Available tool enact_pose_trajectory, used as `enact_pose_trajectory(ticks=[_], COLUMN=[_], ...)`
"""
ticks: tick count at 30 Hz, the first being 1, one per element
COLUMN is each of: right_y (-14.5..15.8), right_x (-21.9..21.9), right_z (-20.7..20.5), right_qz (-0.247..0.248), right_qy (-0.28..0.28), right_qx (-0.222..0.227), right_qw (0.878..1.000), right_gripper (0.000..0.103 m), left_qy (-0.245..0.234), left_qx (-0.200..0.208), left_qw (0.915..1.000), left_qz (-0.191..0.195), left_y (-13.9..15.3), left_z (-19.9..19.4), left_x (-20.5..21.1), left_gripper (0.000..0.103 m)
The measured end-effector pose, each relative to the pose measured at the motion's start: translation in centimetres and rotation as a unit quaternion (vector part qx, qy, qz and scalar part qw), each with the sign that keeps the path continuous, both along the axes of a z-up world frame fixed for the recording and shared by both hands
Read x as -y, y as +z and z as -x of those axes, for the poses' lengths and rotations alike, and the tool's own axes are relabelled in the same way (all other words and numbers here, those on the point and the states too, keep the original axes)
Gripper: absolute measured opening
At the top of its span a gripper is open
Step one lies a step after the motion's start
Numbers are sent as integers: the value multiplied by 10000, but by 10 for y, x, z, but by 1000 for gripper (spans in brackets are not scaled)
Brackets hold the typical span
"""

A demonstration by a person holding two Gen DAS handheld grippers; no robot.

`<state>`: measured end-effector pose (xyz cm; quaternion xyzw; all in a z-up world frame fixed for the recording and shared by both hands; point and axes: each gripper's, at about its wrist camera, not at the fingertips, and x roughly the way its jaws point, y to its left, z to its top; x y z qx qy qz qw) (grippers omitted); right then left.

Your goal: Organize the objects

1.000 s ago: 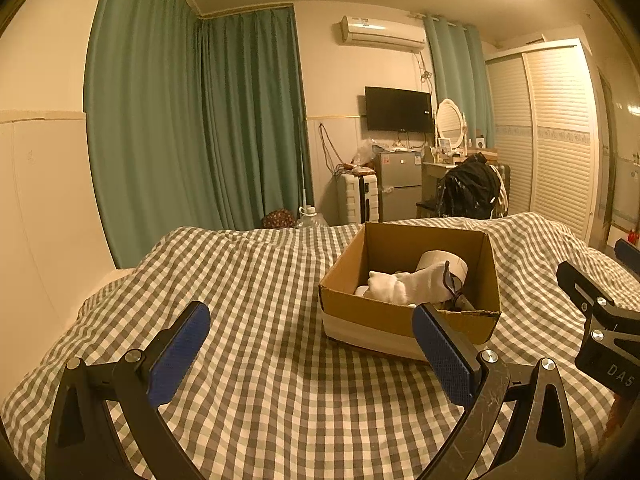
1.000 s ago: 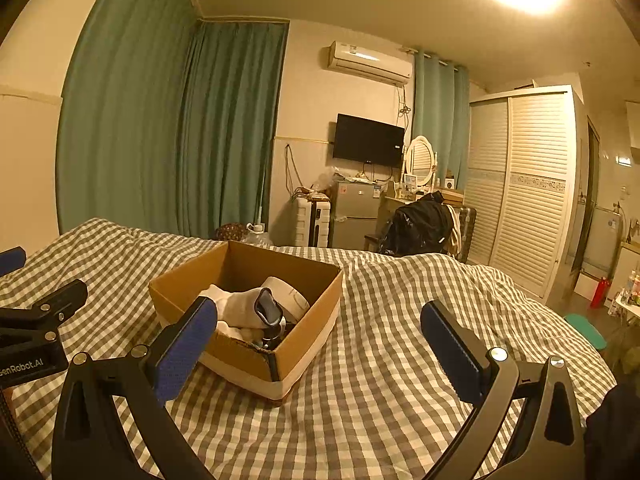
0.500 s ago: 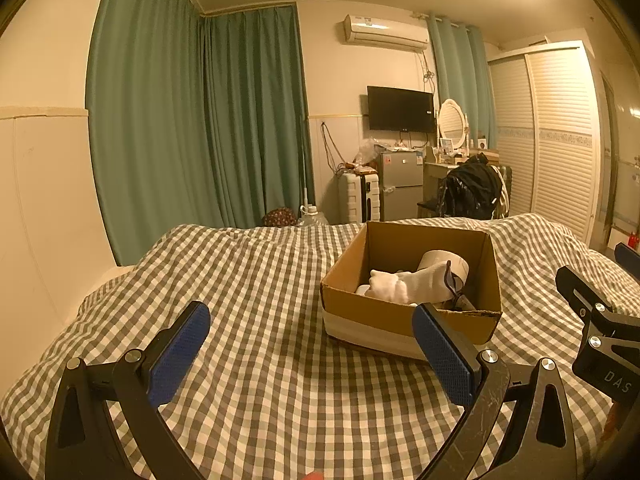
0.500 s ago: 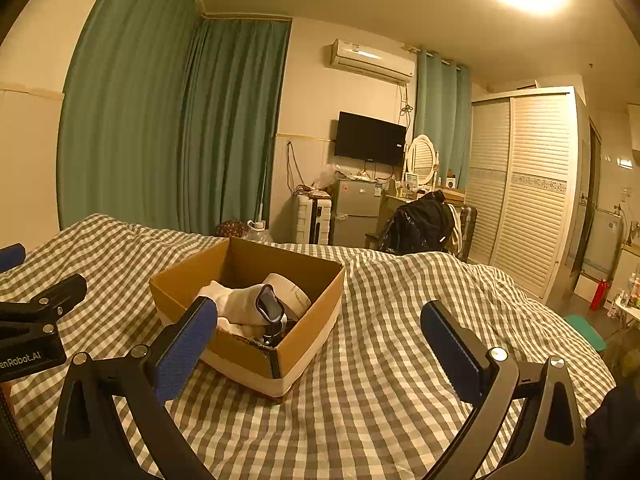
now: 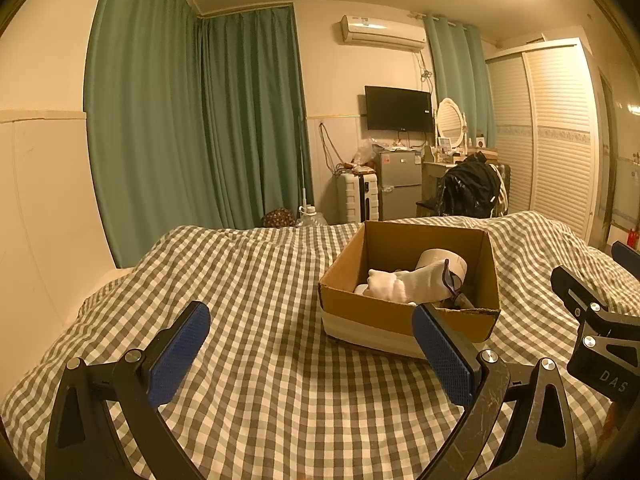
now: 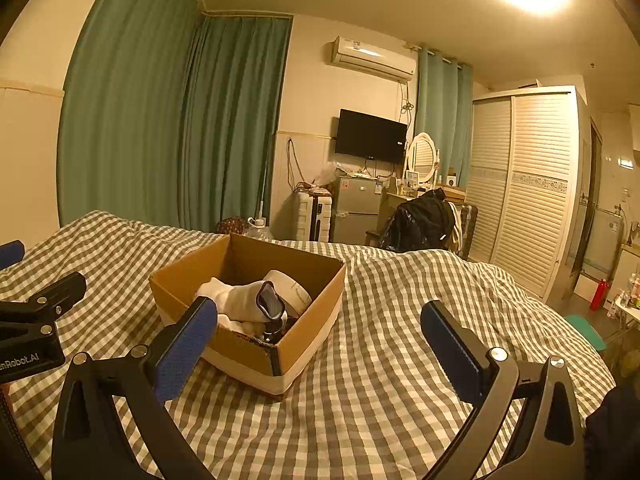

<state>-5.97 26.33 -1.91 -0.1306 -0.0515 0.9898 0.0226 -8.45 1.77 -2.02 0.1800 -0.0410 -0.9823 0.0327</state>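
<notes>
An open cardboard box point(image 5: 376, 314) point(image 6: 304, 328) sits on the checked bed cover point(image 5: 256, 320) point(image 6: 400, 320). Inside lie a white sock point(image 5: 400, 284) point(image 6: 236, 298), a roll of tape point(image 5: 440, 260) point(image 6: 292, 286) and a dark razor-like object point(image 5: 450, 280) point(image 6: 270, 306). My left gripper point(image 5: 312, 356) is open and empty, held above the bed just before the box. My right gripper point(image 6: 320, 348) is open and empty, to the right of the left one, with the box in front of its left finger.
Green curtains point(image 5: 192, 120) hang behind the bed. A small fridge point(image 5: 400, 184), a suitcase point(image 5: 358, 196), a chair with a black bag point(image 5: 468, 192) and a wardrobe point(image 5: 552, 136) stand beyond the bed's far edge.
Both views have shifted only slightly; the box sits a little lower in the left wrist view. Both grippers remain open and empty.
</notes>
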Motion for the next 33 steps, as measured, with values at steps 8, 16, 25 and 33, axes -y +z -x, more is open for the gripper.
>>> enact_pose_trajectory(ticks=[8,16,25,33], right_y=[0,-3,-5,-5], right_x=[0,0,0,0], right_z=[0,0,1,1], right_qz=[-3,1,-5,-17], right_qy=[5,3,9,15], right_qx=[6,31,59,80], right_qw=[10000,10000,10000,10000], right_gripper=[102,102,102,102], left_qy=[-26,-58,-63,-78], left_qx=[0,13,38,71], left_qw=[10000,10000,10000,9999], left_qz=[23,11,13,-35], left_y=[-1,-1,-2,-4], left_z=[0,1,1,2], left_x=[0,0,-1,-1], left_gripper=[103,103,103,103])
